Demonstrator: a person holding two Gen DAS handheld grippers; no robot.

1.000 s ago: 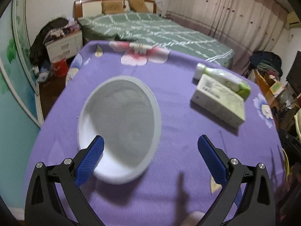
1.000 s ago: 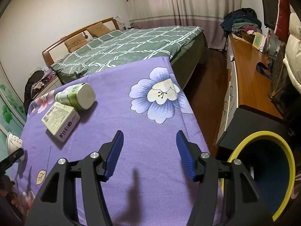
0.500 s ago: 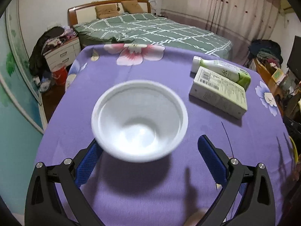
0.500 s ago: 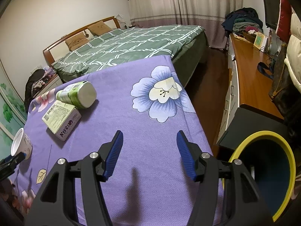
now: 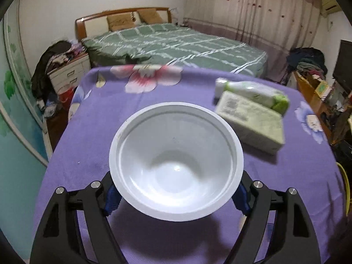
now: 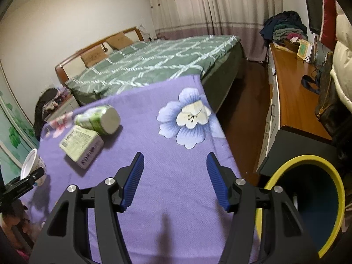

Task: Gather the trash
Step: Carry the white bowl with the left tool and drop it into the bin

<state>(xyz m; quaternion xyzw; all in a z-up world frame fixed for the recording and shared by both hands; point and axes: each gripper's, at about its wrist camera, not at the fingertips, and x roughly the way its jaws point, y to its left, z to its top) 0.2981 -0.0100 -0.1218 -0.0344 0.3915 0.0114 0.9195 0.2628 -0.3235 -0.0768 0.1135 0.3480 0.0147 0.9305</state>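
Both left gripper point(image 5: 176, 194) pads against bowl point(image 5: 176, 165)

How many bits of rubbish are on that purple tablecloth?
3: a white bowl between the left gripper's jaws, a box mid-table, and a green bottle lying against the box.

1. A home bedroom is shown.
2. A double bed point(image 5: 176, 44) with a green checked cover and a wooden headboard point(image 6: 96, 48) is placed by the wall.
3. Full-length curtains point(image 6: 211, 4) are hung behind it.
4. Clothes are piled on a bedside cabinet point(image 5: 68, 74).
5. A wooden desk point(image 6: 292, 101) is seen beside the bed.
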